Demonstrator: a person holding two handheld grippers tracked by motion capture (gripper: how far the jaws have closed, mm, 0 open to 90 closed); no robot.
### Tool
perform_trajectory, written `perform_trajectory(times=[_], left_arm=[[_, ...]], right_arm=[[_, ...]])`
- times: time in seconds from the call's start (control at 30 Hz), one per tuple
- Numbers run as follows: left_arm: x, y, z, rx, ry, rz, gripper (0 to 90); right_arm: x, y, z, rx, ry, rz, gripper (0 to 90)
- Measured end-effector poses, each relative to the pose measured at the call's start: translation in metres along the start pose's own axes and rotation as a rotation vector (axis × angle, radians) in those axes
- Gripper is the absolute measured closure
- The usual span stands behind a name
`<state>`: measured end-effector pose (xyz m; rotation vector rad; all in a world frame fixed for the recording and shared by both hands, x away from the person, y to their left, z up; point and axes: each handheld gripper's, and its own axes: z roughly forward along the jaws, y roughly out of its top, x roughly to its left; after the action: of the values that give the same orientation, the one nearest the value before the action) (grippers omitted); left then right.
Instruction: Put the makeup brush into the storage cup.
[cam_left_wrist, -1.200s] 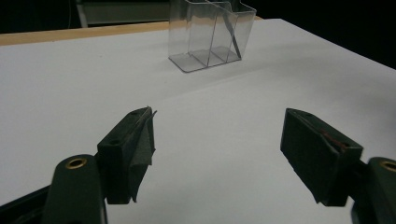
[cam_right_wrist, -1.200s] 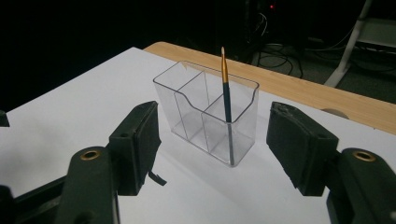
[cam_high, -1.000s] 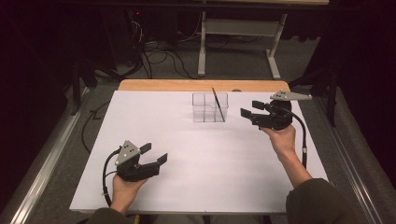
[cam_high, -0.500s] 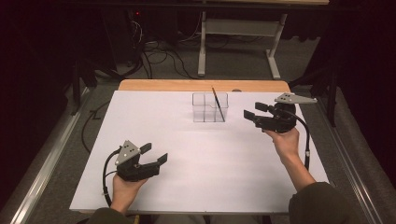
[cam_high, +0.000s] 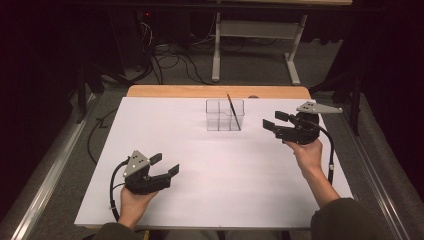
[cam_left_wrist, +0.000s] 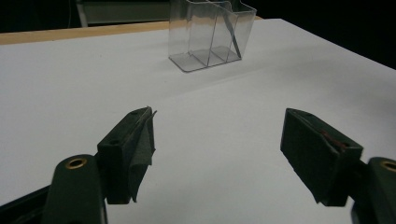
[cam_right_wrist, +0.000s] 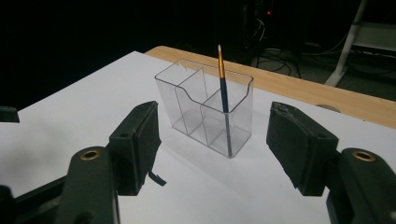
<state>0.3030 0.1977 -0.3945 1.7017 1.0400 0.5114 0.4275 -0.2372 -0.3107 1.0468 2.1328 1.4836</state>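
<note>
We find the white table (cam_high: 210, 190) bare between the left gripper (cam_high: 167, 166) and the clear organizer (cam_high: 225, 115), so that approach is free. The right gripper (cam_high: 272, 121) hangs near the organizer's right side with open surface between them. The one obstacle is the organizer itself, with a paintbrush (cam_right_wrist: 223, 93) standing tilted in a corner compartment and rising above the rim. Behind it, room looks narrow before the wooden edge (cam_high: 175, 91), though we cannot judge well.

Clear plastic organizer (cam_high: 225, 115), three compartments. Brush (cam_right_wrist: 223, 88): dark blue handle, gold ferrule. White surface (cam_high: 200, 165), light wood edge at twelve o'clock. Black right gripper (cam_high: 272, 122) and left gripper (cam_high: 166, 166), grey top plates.
</note>
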Motion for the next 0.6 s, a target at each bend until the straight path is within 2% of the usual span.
perform_trajectory(times=[0.6], left_arm=[[0.0,0.0,0.0,0.0,0.001,0.0,26.4]], right_arm=[[-0.003,-0.005,-0.013,-0.023,-0.007,0.014,36.2]])
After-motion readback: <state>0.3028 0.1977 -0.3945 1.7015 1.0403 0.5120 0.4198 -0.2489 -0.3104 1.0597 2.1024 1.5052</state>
